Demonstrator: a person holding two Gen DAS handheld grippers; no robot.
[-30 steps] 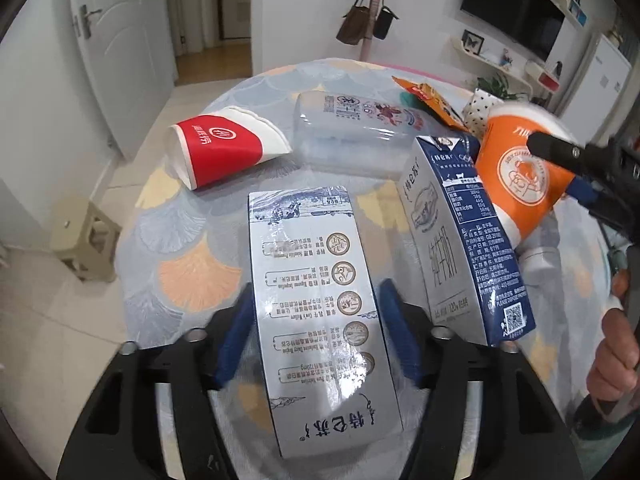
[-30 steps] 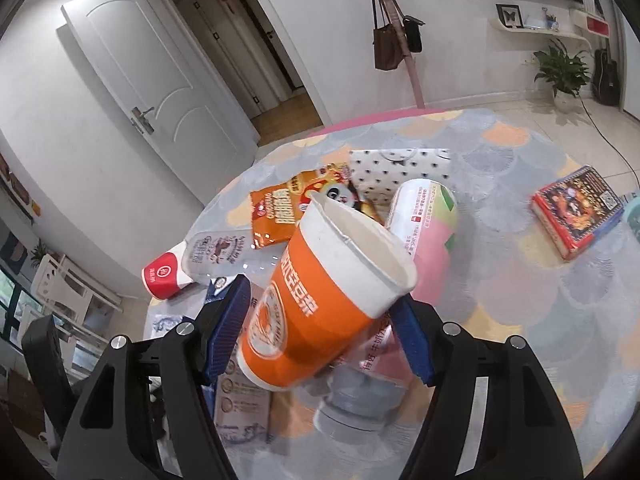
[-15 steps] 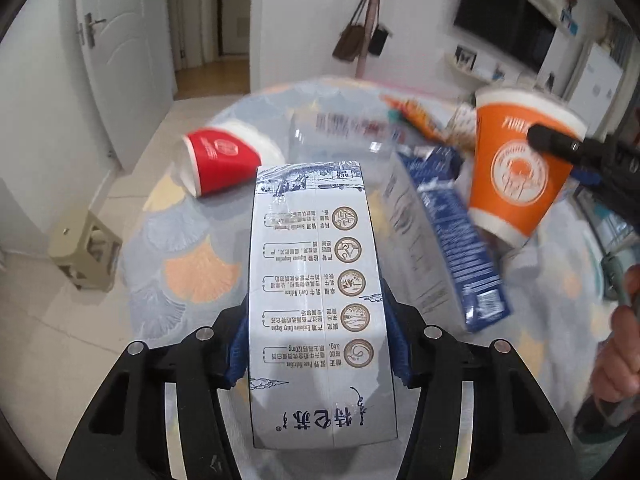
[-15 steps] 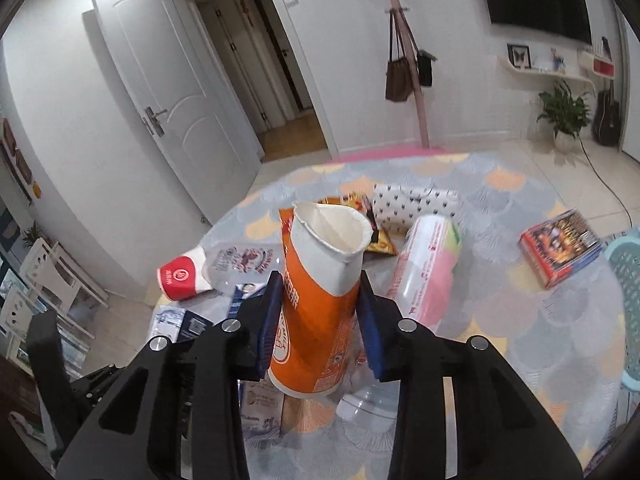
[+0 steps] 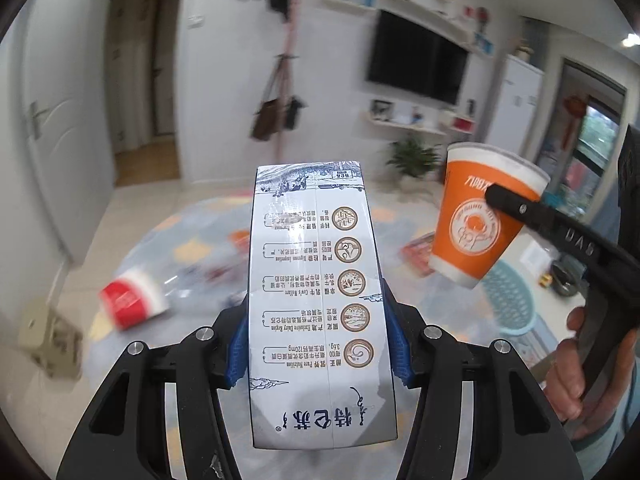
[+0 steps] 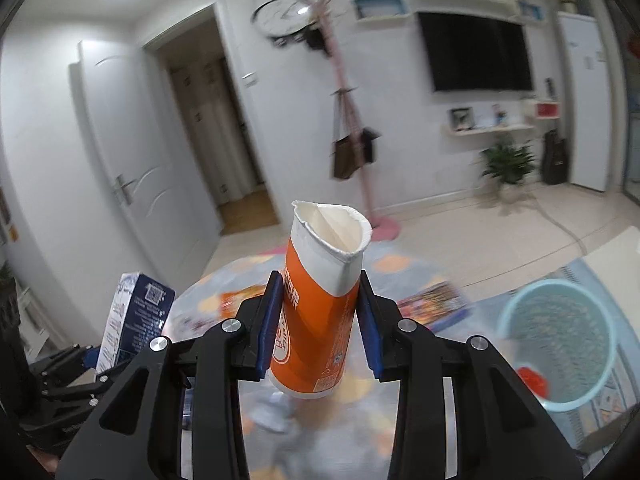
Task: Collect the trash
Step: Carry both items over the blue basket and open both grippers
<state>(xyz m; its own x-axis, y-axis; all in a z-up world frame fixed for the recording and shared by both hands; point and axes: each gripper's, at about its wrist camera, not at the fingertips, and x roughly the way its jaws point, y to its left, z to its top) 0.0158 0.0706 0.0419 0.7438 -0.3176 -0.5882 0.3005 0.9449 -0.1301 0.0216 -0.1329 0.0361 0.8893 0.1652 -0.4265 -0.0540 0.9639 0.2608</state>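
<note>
Right wrist view, right hand-held gripper (image 6: 318, 320) squeezing empty orange cup (image 6: 316, 300), left hand-held gripper (image 5: 316, 344) clamping milk carton (image 5: 318, 300)

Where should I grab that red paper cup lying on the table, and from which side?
Grip the red cup across its red body, coming from above. It appears to lie on its side on the table, so the mouth offers no hold, and its round wall suits jaws set across it. The view is blurred, so check first.
</note>
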